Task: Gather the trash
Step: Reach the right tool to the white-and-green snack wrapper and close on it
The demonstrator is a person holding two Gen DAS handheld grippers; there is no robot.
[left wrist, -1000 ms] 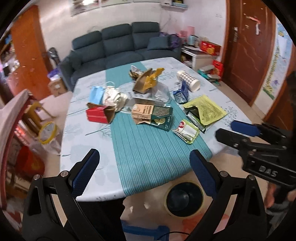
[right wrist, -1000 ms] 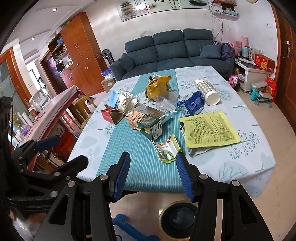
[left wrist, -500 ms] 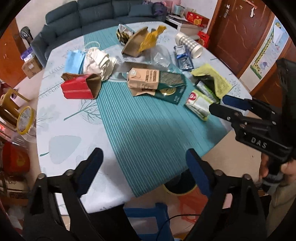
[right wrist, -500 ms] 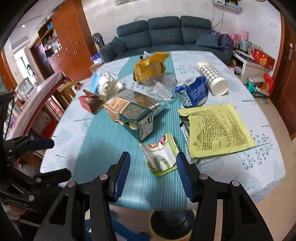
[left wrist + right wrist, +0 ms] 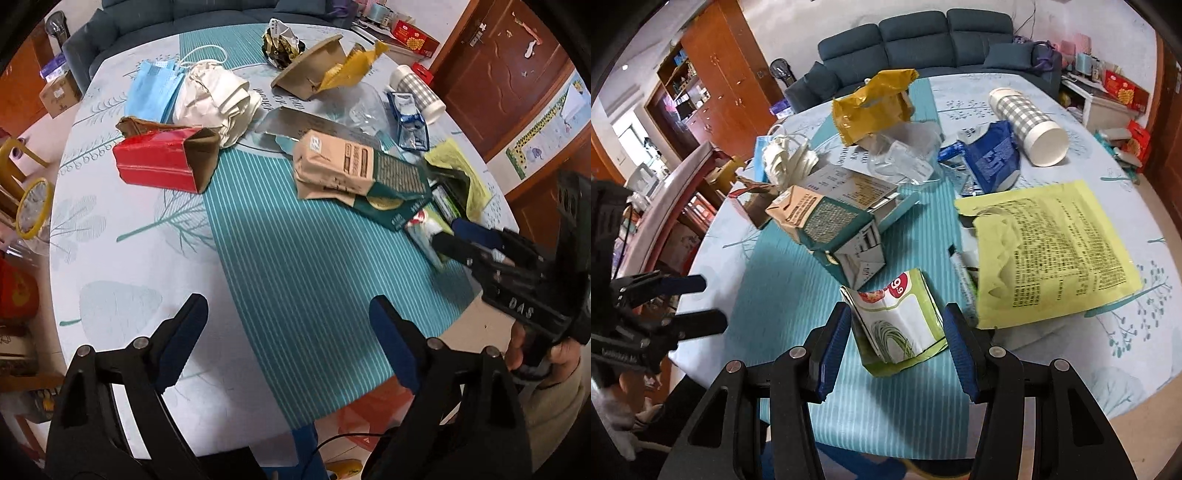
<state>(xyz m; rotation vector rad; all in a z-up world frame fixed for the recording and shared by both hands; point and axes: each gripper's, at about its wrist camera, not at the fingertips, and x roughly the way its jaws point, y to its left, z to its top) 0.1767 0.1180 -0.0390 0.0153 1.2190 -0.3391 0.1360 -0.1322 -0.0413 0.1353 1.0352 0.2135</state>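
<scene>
The right gripper (image 5: 894, 347) stands released, its blue-padded jaws either side of a flat green-and-white snack pouch (image 5: 897, 325), not pressing it. The left gripper (image 5: 288, 343), having just narrowed slightly, gapes empty over the teal striped runner (image 5: 295, 258). Beyond lie a tan-and-green torn carton (image 5: 354, 166) and a red cardboard box (image 5: 159, 166).

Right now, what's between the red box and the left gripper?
Nothing. In the left wrist view, only bare tablecloth lies between the red box and the open left gripper, with no trash on that stretch.
</scene>
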